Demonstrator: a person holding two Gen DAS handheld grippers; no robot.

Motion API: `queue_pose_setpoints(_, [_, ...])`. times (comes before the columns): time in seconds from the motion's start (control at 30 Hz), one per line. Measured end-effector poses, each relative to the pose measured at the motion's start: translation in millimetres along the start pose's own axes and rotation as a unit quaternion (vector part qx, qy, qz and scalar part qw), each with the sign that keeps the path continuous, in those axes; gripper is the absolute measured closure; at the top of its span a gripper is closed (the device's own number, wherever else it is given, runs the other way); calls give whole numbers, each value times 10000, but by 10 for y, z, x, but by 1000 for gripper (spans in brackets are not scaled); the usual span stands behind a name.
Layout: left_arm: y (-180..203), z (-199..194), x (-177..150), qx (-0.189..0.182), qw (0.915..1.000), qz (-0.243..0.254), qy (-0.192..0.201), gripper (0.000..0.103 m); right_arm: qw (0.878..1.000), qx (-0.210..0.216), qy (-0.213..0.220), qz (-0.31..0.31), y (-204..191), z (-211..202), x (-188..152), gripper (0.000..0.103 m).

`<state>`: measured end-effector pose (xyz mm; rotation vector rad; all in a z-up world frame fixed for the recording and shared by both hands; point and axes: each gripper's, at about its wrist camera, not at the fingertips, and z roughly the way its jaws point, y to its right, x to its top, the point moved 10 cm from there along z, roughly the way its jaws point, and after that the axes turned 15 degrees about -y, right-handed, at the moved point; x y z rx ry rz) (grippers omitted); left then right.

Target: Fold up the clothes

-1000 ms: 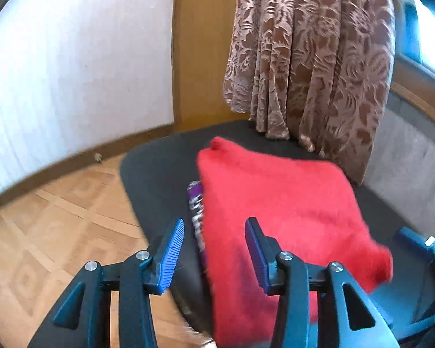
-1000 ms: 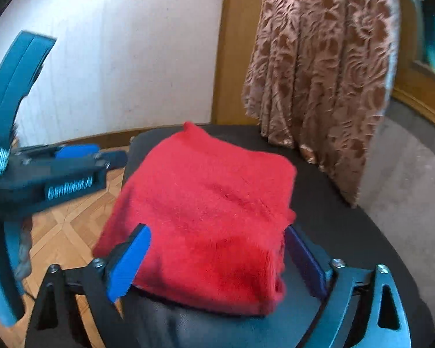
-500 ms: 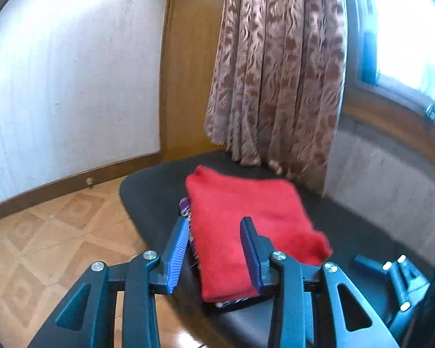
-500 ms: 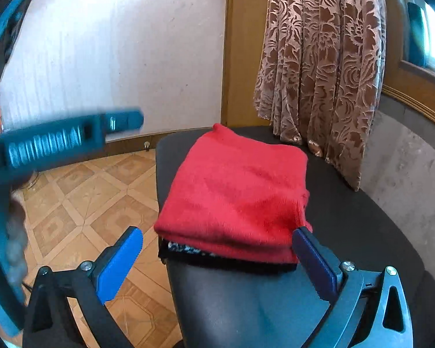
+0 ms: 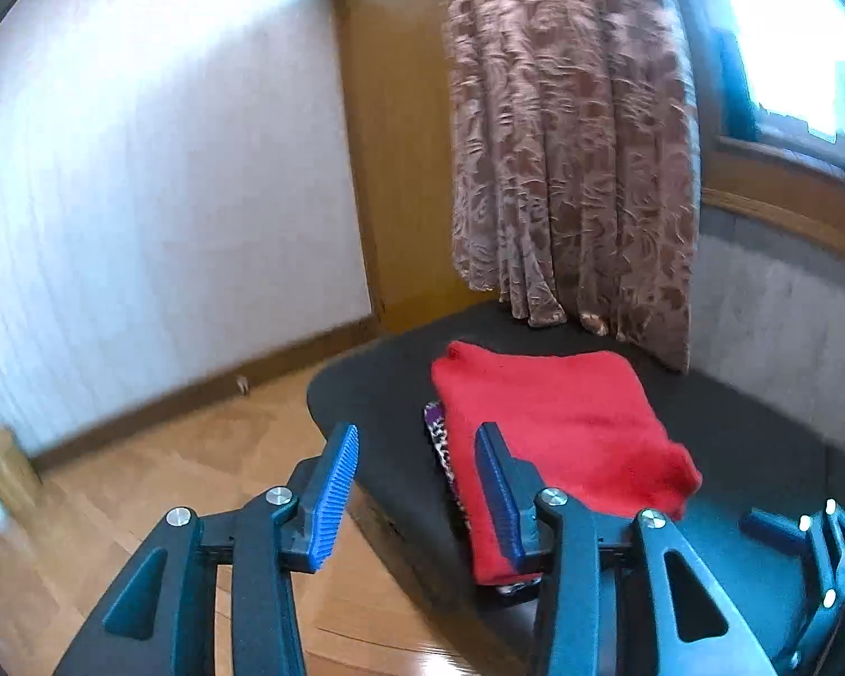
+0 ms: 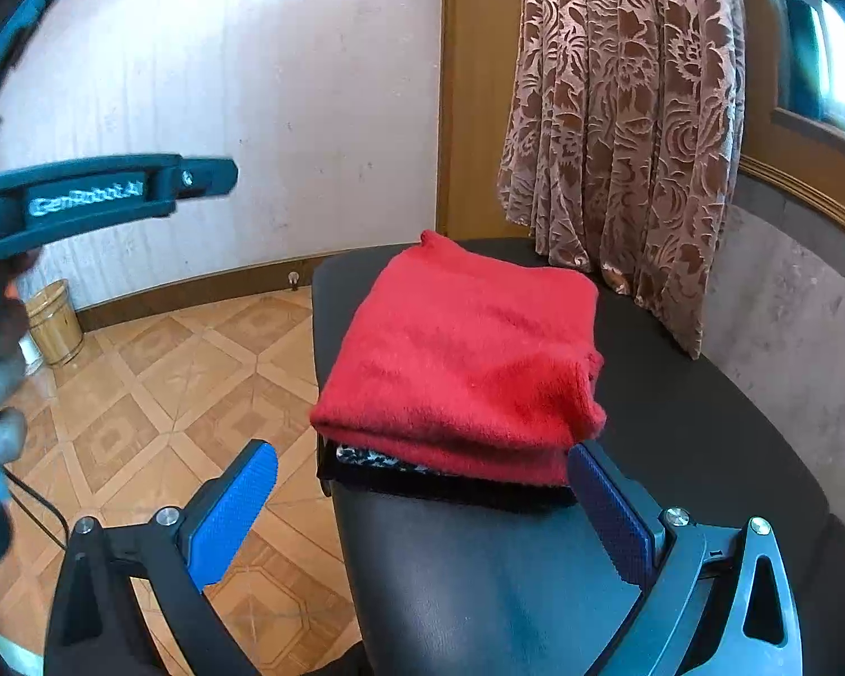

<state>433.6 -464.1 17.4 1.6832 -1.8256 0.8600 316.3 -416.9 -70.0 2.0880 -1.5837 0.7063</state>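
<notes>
A folded red fleece garment (image 5: 557,428) (image 6: 467,360) lies on top of a folded patterned garment (image 5: 439,439) (image 6: 377,459) on a black table (image 5: 760,439) (image 6: 704,422). My left gripper (image 5: 417,473) is open and empty, held above and in front of the stack's left side. My right gripper (image 6: 422,501) is open wide and empty, just in front of the stack's near edge. The right gripper also shows in the left wrist view (image 5: 805,541), and the left gripper's body in the right wrist view (image 6: 101,191).
A brown patterned curtain (image 5: 569,141) (image 6: 625,112) hangs behind the table and touches its back edge. Tiled wooden floor (image 6: 186,383) lies to the left. A small wooden bucket (image 6: 53,321) stands by the white wall. A window (image 5: 788,28) is at the right.
Both grippers have pulled back and up from the red garment, which now lies free on the stack. The left gripper rose the most.
</notes>
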Motion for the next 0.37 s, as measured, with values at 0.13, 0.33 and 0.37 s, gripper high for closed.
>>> queue_pose_setpoints(0.13, [31,-49,-24,318,9994,87,73,56,10000,-7,-24,9,11,23,-19,0])
queue_pose_setpoints(0.33, [84,-3,-87,37,9999,-50,-92,56,9999,-96,-55,-2,58,27,-72,0])
queue_pose_setpoints(0.37, [88,1,-88,64,9999,-37,-80,56,9999,-99,-57,20,74,30,-79,0])
